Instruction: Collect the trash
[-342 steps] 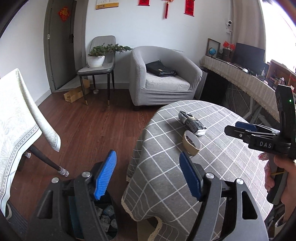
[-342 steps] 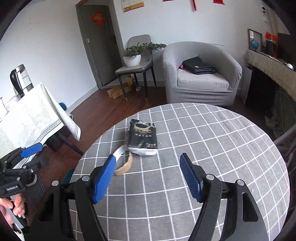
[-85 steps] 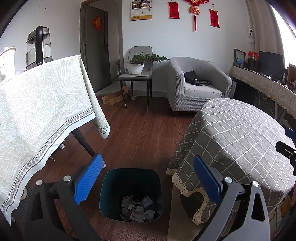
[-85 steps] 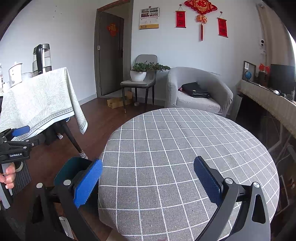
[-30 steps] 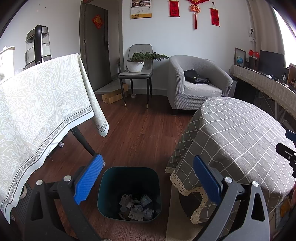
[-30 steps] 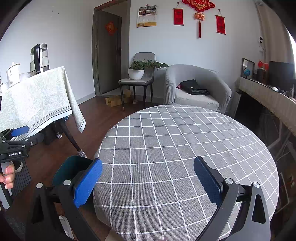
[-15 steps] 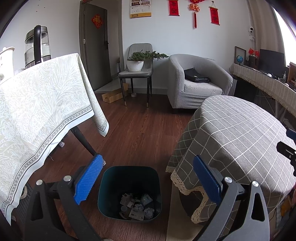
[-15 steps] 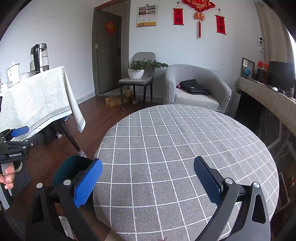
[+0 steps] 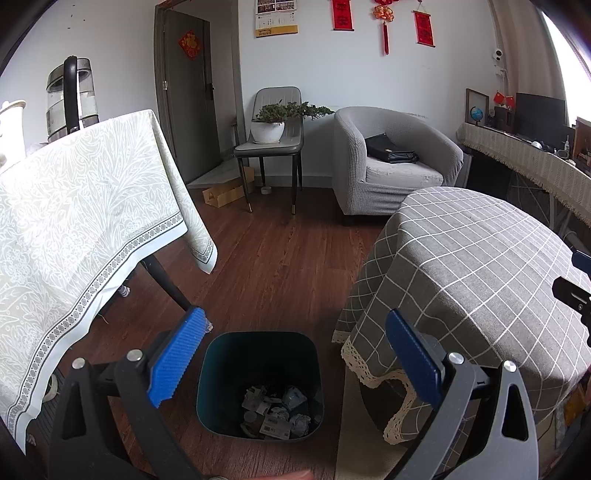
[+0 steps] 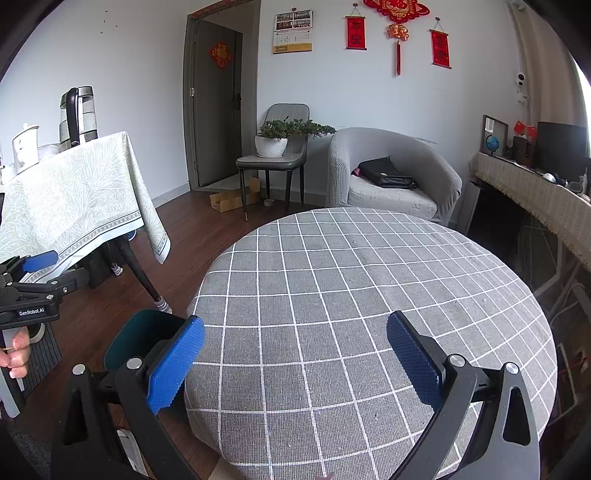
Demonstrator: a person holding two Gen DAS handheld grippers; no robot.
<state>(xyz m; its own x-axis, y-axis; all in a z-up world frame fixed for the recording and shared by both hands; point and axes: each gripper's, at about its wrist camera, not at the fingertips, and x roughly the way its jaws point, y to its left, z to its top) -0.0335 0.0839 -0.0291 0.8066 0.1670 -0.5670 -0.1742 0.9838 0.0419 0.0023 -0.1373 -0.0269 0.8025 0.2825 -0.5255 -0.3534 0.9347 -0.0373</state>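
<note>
I was in a home living room: an armchair [image 10: 391,173], a potted plant [image 10: 273,138] on a chair, red hangings [image 10: 397,22], wood floor [image 9: 280,266].

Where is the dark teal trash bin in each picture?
Left wrist view: the dark teal plastic trash bin sits at bottom centre on the wood floor, between the left tool's blue fingers, with crumpled wrappers inside.
Right wrist view: only its rim peeks out at lower left, behind the right tool's left finger.
Shared landmark: the round table's grey checked tablecloth, right beside the bin.
</note>
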